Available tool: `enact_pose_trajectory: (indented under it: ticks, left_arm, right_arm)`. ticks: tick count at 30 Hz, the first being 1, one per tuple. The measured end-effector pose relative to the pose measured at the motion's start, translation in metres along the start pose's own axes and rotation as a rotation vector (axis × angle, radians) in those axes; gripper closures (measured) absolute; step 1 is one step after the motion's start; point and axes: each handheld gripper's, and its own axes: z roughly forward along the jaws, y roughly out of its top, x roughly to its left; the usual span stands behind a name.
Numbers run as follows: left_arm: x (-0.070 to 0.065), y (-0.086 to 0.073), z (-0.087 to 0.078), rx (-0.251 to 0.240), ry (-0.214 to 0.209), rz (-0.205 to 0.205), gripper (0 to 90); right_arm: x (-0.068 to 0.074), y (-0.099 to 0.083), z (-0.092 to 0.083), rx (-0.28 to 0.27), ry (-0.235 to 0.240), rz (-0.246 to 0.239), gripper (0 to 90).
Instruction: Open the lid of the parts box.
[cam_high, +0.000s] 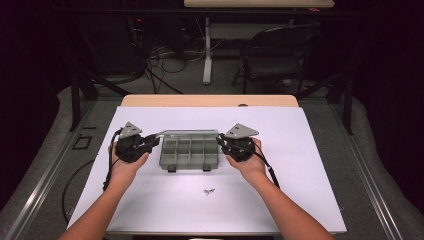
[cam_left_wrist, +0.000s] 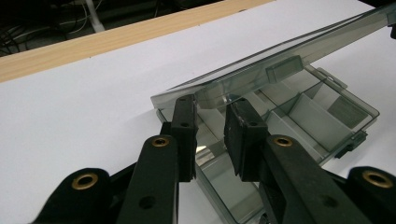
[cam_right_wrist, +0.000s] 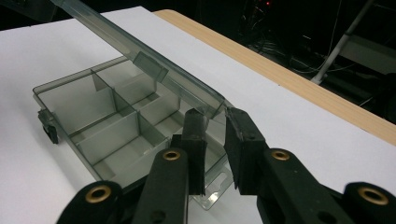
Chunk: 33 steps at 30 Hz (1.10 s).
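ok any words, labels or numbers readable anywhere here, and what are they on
No text can be read here.
Small dark mark on the white sheet, at: too small and blurred to read.
Clear box and its lid: no label or lettering visible.
Gripper jaws in both gripper views: no markings visible.
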Motion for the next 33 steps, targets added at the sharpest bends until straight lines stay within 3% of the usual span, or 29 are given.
enact_pose_trajectory:
  ticks: [17,33]
  left_arm:
    - [0.009,0.022,0.008,-0.008,0.020,-0.011,75.0]
    - [0.008,0.029,0.009,-0.007,0.043,-0.006,76.7]
  right_arm:
    - [-0.010,0.016,0.007,0.010,-0.018,0.021,78.4]
    - [-0.018,0.027,0.016,0.014,-0.050,0.029,79.6]
